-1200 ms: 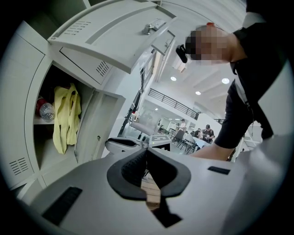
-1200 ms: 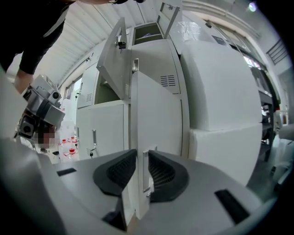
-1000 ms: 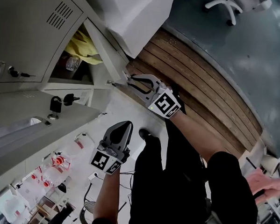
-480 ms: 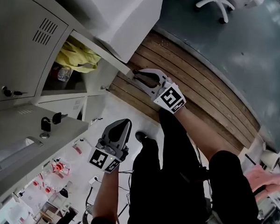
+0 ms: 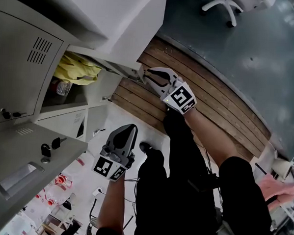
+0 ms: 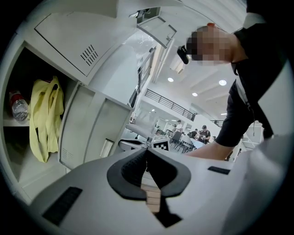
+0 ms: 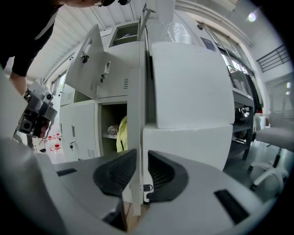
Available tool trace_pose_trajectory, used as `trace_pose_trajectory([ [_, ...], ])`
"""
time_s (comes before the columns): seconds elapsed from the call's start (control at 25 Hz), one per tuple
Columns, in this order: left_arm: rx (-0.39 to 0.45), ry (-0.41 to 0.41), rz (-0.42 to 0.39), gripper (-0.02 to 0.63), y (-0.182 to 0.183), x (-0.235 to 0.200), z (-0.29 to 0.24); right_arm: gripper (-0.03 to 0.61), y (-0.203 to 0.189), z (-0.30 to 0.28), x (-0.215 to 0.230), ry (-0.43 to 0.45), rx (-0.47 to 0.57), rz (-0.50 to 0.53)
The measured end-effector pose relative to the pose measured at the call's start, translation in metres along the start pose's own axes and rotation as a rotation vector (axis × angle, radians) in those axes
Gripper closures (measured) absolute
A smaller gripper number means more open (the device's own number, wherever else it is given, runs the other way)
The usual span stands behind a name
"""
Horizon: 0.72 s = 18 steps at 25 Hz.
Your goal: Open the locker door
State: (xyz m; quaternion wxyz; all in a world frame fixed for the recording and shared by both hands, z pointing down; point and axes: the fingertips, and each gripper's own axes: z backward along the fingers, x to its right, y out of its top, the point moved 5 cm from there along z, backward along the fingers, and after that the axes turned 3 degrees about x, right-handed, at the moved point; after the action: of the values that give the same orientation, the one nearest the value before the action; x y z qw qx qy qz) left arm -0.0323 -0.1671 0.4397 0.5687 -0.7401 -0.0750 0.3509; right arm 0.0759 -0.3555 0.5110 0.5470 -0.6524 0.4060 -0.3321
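Observation:
The grey locker door stands swung wide, away from its compartment. My right gripper is shut on the door's free edge, which runs as a thin vertical strip between the two black pads. Inside the compartment hang a yellow cloth and a clear bottle on a shelf; the left gripper view shows the cloth and bottle too. My left gripper hangs in the air below the lockers, shut, with nothing between its jaws.
A vented locker door stands open at the left. Lower lockers carry keys and a padlock. A wooden platform runs behind the right gripper. An office chair base is at the far top. The person's black-clad legs fill the lower middle.
The right gripper has moved up and to the right with the door edge, and the door has swung wider. The left gripper has barely shifted.

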Motion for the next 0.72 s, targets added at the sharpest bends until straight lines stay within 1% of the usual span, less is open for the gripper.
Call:
trace_pose_trajectory([
  [0.36, 0.02, -0.003, 0.012, 0.598, 0.005, -0.005, -0.028, 0.508, 0.001, -0.007, 0.04, -0.031, -0.017, 0.0],
  [0.56, 0.031, 0.0, 0.014, 0.598, 0.007, -0.007, -0.033, 0.508, 0.003, -0.008, 0.048, -0.031, -0.021, 0.007],
  [0.72, 0.028, -0.001, 0.016, 0.598, 0.005, -0.006, -0.027, 0.505, 0.004, -0.007, 0.048, -0.043, -0.022, 0.011],
])
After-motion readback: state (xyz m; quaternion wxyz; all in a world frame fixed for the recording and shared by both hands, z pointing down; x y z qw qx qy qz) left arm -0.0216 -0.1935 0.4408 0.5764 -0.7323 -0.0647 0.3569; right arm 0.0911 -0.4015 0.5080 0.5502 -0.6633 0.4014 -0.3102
